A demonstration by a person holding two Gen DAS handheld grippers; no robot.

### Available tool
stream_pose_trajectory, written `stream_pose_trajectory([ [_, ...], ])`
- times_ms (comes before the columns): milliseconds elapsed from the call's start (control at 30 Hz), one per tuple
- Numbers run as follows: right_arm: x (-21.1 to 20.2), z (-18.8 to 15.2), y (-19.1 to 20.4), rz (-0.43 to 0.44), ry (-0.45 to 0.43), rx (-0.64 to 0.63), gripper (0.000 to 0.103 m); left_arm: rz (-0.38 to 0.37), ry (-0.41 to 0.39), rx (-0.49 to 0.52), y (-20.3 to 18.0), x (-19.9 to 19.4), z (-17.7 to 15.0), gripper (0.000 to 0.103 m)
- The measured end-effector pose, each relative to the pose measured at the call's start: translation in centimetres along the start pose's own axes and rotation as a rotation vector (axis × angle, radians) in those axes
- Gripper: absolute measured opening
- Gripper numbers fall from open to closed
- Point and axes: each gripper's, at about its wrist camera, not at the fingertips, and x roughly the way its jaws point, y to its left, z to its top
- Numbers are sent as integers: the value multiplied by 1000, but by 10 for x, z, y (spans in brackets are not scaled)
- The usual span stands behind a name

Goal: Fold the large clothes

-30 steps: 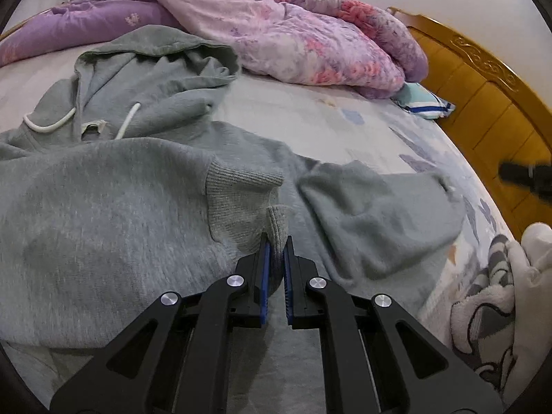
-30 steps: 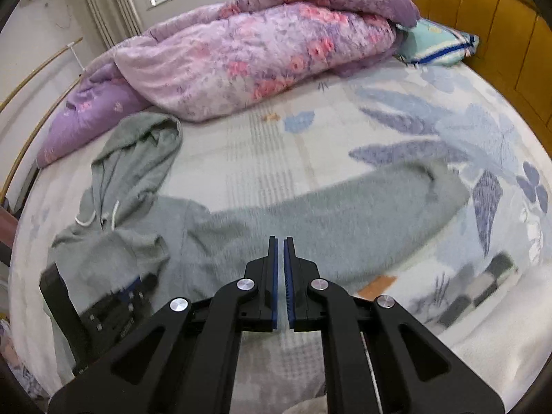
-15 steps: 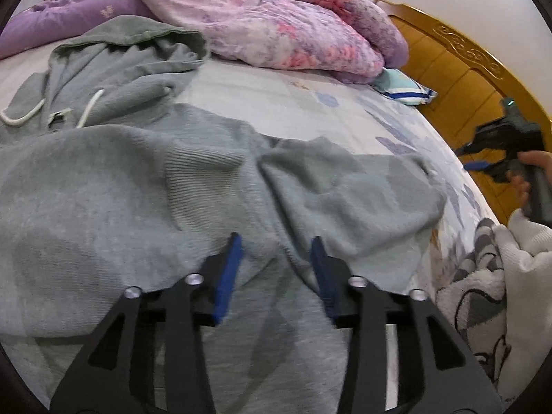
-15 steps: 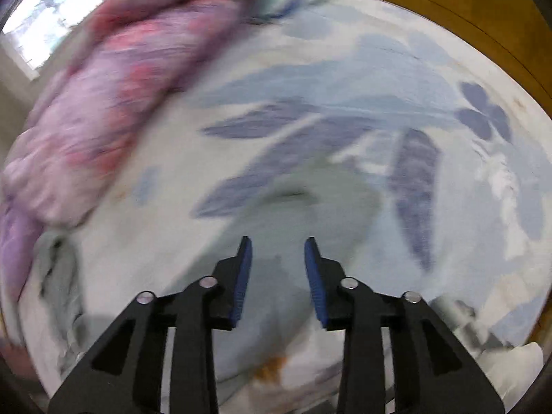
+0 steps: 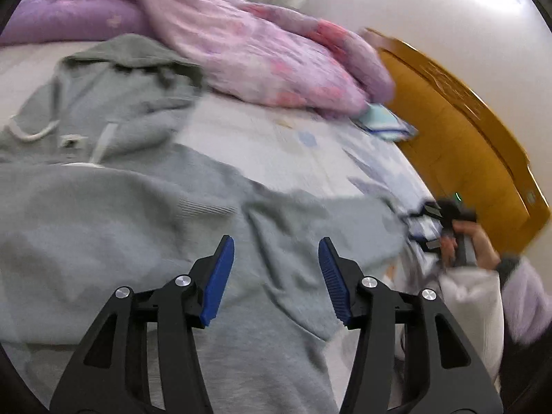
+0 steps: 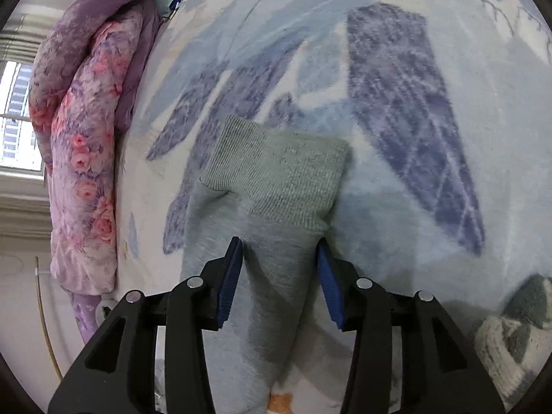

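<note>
- The bed, with a leaf-patterned sheet, carries everything; the places below are given from it.
- A grey hoodie lies spread flat across the middle of the bed, its hood toward a pink and purple quilt bunched along the bed's far side. It looks like thick, soft fleece: bulky and limp rather than stiff, so it probably sags and drags when lifted by one point, though it should not slip in a pinch.
- One sleeve stretches out over the sheet toward the bed's wooden headboard.
- The ribbed cuff at the sleeve's end is denser and firmer than the fleece, so it seems the best place to take hold; a grip just behind it should carry the sleeve across the body.
- The right tool is released, its jaws spread on either side of the sleeve just behind the cuff, nothing pinched yet.
- The left tool is likewise released and holds nothing, poised over the hoodie's body near the bed's near edge.
</note>
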Motion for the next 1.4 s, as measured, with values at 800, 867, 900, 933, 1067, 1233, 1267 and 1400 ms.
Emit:
stream_pose_trajectory([
  [800,-132,-141,176,217,-359,-663,13,105,200,-30,54,-6,12,67],
  [867,-139,-177,204,253,-358,-745,13,149,167,-20,70,-32,23,69],
  [900,-140,-198,219,284,-348,-788,13,161,149,-14,80,-44,28,69],
  [933,-139,-215,231,307,-331,-820,13,185,134,-14,91,-56,33,69],
  [1067,-119,-299,280,421,-225,-913,13,282,88,-56,146,-111,49,69],
  [1233,-66,-412,323,469,-69,-1048,13,355,44,-120,205,-168,55,71],
  [1267,-53,-433,329,470,-38,-1060,13,367,36,-139,217,-178,54,72],
  [1400,-5,-512,345,444,44,-1133,13,395,20,-202,254,-202,49,72],
])
